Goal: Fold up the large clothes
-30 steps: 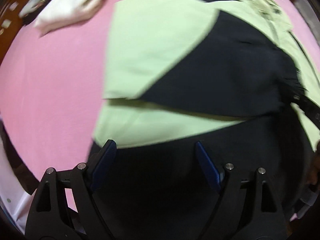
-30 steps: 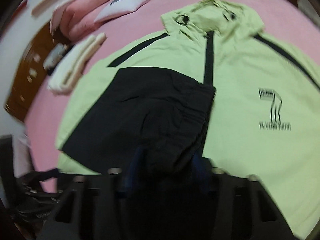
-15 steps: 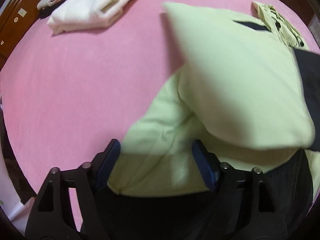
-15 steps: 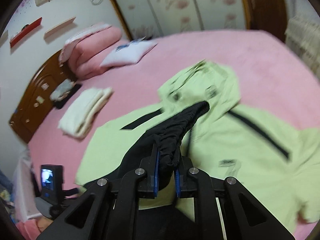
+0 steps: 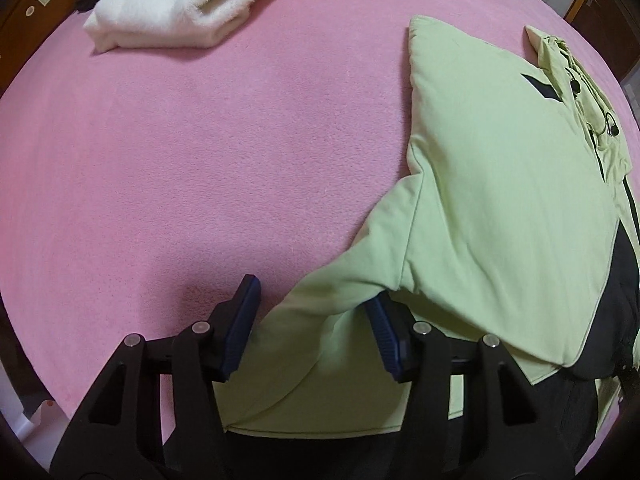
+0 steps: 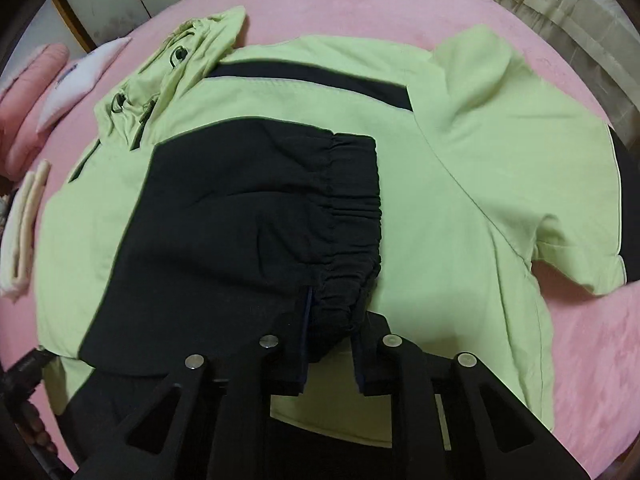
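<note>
A pink bed (image 5: 168, 168) was spread out ahead of both grippers, and a light green jacket (image 6: 472, 216) with black panels was laid flat across it, hood (image 6: 188, 44) at the far end, so that its long axis ran straight away from the tools. A black elastic cuff (image 6: 344, 216), the end of a sleeve folded across the chest, was gripped between the nearly closed jaws of the right gripper (image 6: 330, 354), directly ahead of it and over the middle of the jacket. The left gripper (image 5: 310, 334) was held wide open at the near left edge of the jacket, with green fabric lying between its jaws but not pinched; the folded side panel (image 5: 496, 184) lay ahead and to its right. The right gripper was judged the nearer to the fold in hand, and release of the cuff onto the chest seemed the step pending. A folded white towel (image 5: 180, 4) was seen far ahead to the left, well apart from the jacket. A white pillow (image 6: 80, 76) lay beyond the hood. No containers were visible.
</note>
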`<state>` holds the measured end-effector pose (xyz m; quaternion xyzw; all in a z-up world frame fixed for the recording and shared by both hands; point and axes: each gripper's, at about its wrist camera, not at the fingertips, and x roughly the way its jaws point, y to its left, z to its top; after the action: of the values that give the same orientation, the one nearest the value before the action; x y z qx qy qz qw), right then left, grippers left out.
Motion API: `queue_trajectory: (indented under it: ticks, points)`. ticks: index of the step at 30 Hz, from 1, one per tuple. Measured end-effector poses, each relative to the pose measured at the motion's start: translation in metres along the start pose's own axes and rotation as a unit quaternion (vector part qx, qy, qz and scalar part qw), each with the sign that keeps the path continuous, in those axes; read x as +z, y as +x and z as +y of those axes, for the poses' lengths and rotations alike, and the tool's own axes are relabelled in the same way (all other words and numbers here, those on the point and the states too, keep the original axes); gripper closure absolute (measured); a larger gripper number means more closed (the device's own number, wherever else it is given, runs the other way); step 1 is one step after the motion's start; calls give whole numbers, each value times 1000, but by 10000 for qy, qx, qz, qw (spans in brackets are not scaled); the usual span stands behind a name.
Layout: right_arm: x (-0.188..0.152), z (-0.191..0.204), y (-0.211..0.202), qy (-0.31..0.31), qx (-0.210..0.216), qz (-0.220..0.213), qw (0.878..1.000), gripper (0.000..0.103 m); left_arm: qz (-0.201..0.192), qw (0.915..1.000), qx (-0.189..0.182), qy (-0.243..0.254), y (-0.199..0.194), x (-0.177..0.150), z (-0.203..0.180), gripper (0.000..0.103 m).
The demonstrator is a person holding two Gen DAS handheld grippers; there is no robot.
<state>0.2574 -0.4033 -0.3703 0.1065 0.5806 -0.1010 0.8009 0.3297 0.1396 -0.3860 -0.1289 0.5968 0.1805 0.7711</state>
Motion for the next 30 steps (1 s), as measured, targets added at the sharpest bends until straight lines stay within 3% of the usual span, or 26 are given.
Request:
queue_trajectory:
  ticks: [3,4,6,8,9,10,11,13,14,15,16,18,20,21,23,24,25,27,28,30]
  points:
    - [1,5,-24,8,-359,-365,9987,58,-88,9993,341,128,-16,-7,-4,52]
    - [3,6,-41,79,-433,-616,9971,56,-191,9987,433,188,-27,-10,-8,52]
    - [4,16,-77,241,-463,-1106,9925,39,-446,9971,464,403,-52,-15,-20,52]
    - [2,24,-102,371,-279,-1484,9878,32,-702,9952,112,677,-76,-19,-36,52]
    - [1,31,-107,385,7,-1474,9883,32,-755,9941,-73,774,-83,-18,-42,52]
    - [2,41,-101,329,571,-1227,9902,33,-743,9918,-421,947,-90,-20,-56,52]
    - [0,48,-94,243,1172,-861,9891,35,-590,9888,-796,1115,-90,-20,-69,52]
    - [-1,73,-71,68,2057,-263,9782,57,-281,9843,-1260,1206,-86,-24,-89,56]
    - [-6,89,-56,-50,2295,-45,9733,75,-74,9816,-1475,1214,-73,-23,-101,75]
    - [-11,106,-41,-192,2341,139,9719,86,122,9806,-1531,1215,-61,-21,-110,86]
    - [-14,121,-26,-378,2297,371,9718,89,315,9811,-1497,1181,-48,-21,-117,96]
    - [-19,143,3,-459,2261,746,9702,93,487,9840,-1353,1051,-30,-20,-119,99]
    - [-14,145,14,-235,2548,815,9633,95,510,9869,-1239,895,-18,-12,-113,100]
    - [-10,143,16,-235,2579,806,9625,102,433,9891,-1135,830,-13,-6,-106,101]
    - [2,130,12,-375,2250,566,9720,102,215,9937,-790,768,-13,1,-90,101]
    - [5,122,13,-425,1894,362,9803,102,71,9958,-499,759,-12,5,-78,101]
    - [12,104,10,-464,1262,126,9908,102,-3,9960,-292,839,-9,10,-67,101]
    - [23,69,8,-303,596,-88,9977,103,-35,9936,-262,1101,-1,11,-58,102]
    - [27,51,8,-152,482,-130,9986,103,-80,9910,-227,1316,2,9,-57,102]
    - [33,27,9,-79,812,-110,9966,103,-189,9860,15,1658,4,4,-65,102]
